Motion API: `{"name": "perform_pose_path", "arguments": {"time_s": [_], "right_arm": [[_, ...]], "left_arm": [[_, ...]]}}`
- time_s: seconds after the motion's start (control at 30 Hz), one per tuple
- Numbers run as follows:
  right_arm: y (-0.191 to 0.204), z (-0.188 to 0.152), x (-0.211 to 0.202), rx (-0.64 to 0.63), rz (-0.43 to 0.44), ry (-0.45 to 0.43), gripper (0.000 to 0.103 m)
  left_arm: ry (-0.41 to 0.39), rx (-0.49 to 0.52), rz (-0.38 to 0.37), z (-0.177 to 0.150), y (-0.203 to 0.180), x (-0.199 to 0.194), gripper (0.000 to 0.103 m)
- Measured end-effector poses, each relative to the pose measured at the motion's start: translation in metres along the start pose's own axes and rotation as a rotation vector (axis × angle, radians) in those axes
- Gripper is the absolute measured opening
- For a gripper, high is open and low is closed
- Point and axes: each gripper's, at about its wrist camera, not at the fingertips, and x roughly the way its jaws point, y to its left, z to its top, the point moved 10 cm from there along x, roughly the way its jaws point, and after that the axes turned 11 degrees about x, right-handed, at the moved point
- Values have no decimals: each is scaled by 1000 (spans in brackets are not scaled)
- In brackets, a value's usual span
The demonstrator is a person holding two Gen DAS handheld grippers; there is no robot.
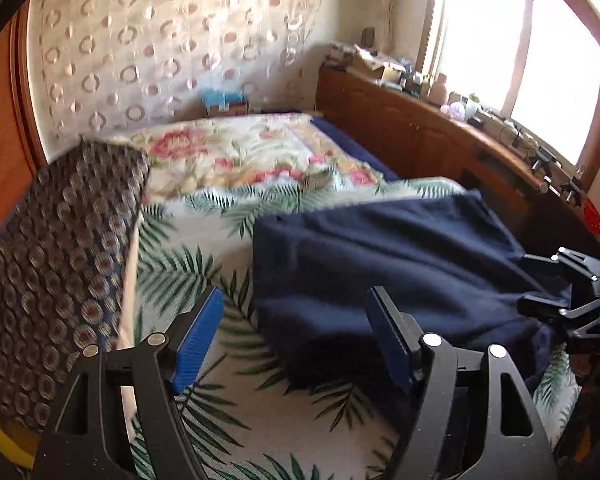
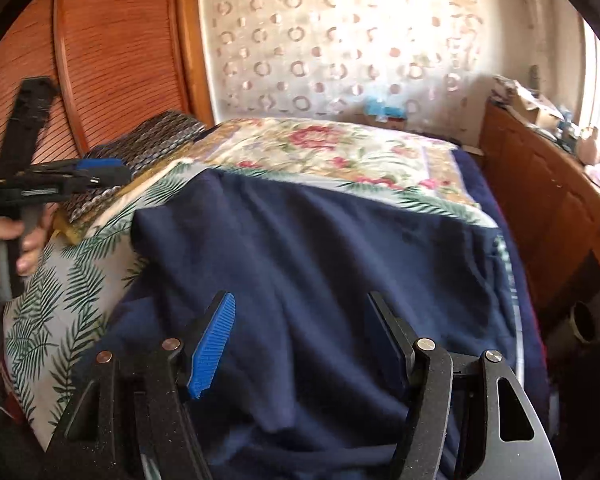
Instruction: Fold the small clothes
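Seemingly, navy garment [image 2: 308, 264] lies lengthwise along bed [image 2: 72, 280], away from both tongs.

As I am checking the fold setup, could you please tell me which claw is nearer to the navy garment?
Right. The right claw hangs open directly over the navy garment, while the left claw is open above the garment's left edge.

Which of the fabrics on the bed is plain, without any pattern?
The navy garment. The sheet has palm leaves, the quilt flowers, the brown cloth dots.
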Motion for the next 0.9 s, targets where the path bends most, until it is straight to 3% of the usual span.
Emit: {"name": "perform_pose_path", "arguments": {"time_s": [0.3, 0.6, 0.7, 0.8, 0.83, 0.87, 0.9], "right_arm": [[-1, -27, -6, -13, 21, 73, 68], [-3, -30, 1, -7, -11, 108, 68], [-1, -30, 9, -12, -7, 108, 68], [2, -29, 11, 2, 26, 102, 47], [3, -28, 10, 4, 38, 99, 33], [4, -27, 9, -1, 40, 90, 25], [4, -24, 7, -8, 36, 76, 15]], "left_arm": [[52, 15, -10, -29, -5, 14, 75], [84, 21, -2, -40, -2, 29, 74], [85, 24, -3, -40, 0, 32, 56], [94, 6, -46, -39, 2, 39, 27], [99, 6, -55, -38, 1, 41, 11], [95, 10, -60, -36, 1, 41, 4], [78, 15, -63, -31, 0, 38, 4]]}}
